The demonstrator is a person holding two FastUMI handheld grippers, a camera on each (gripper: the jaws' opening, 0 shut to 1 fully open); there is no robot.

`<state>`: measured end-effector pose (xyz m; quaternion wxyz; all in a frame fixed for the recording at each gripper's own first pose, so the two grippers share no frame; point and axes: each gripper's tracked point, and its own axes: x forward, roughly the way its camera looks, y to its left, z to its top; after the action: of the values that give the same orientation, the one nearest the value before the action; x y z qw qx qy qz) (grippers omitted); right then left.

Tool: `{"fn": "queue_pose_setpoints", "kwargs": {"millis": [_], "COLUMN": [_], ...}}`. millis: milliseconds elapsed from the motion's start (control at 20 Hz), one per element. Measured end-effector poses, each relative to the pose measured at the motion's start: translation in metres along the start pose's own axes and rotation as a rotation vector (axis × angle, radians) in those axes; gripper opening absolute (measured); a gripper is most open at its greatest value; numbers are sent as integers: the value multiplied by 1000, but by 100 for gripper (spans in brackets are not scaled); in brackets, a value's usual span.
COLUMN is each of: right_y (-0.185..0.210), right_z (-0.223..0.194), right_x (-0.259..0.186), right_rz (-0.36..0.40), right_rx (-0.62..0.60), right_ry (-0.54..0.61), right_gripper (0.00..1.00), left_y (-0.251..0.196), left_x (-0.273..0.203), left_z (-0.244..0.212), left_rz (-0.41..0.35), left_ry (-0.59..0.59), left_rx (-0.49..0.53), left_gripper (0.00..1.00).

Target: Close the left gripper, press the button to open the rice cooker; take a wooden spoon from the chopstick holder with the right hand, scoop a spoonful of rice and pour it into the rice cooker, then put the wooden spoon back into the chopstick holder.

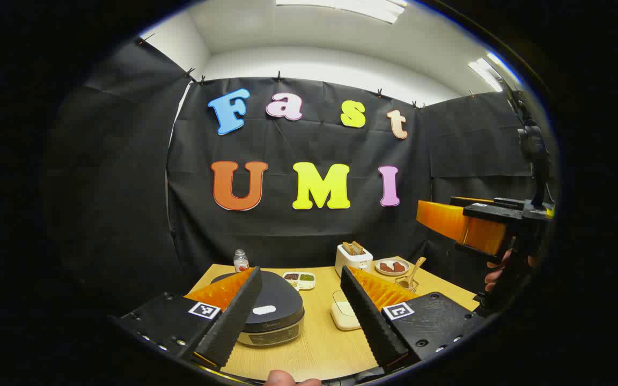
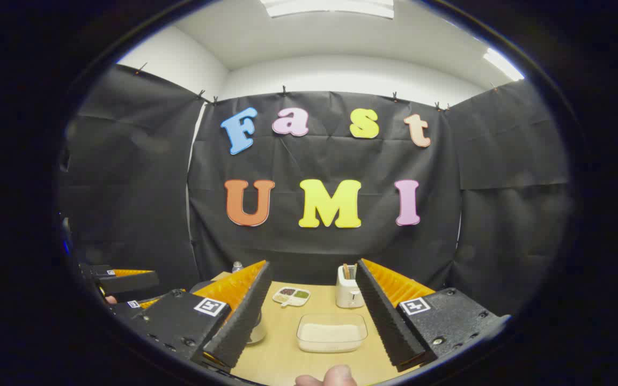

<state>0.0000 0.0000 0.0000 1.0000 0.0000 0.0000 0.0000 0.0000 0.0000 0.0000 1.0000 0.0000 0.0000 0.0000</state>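
In the left gripper view, the left gripper (image 1: 301,311) hangs above the near edge of the wooden table (image 1: 319,348) with its two fingers spread wide and nothing between them. Just beyond and below its left finger sits the rice cooker (image 1: 266,316), dark lid down, a pale oval button (image 1: 264,310) on top; the finger covers part of the lid's left side. Between the fingers lies a clear container of rice (image 1: 344,313), partly hidden by the right finger. Farther back stand a small bottle (image 1: 241,261), a divided dish (image 1: 299,280), a white toaster (image 1: 353,259) and a plate (image 1: 392,266). The wooden spoon (image 1: 415,268) leans in the chopstick holder (image 1: 406,282) near the table's right rim. The right gripper (image 1: 448,221) is held high at the right, a hand (image 1: 497,271) below it.

In the right gripper view, the right gripper (image 2: 311,316) has its fingers apart too, holding nothing, with the container of rice (image 2: 331,332) on the table between them.
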Motion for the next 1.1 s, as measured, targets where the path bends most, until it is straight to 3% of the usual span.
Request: {"fn": "queue_pose_setpoints", "kwargs": {"millis": [1100], "right_y": [2], "right_z": [-5], "right_x": [-2], "right_rz": [25], "right_rx": [-8], "right_ry": [-6], "right_gripper": [100], "left_y": [11], "left_x": [-5], "left_z": [1], "left_rz": [62], "left_ry": [3], "left_rx": [-27], "left_gripper": [94]}}
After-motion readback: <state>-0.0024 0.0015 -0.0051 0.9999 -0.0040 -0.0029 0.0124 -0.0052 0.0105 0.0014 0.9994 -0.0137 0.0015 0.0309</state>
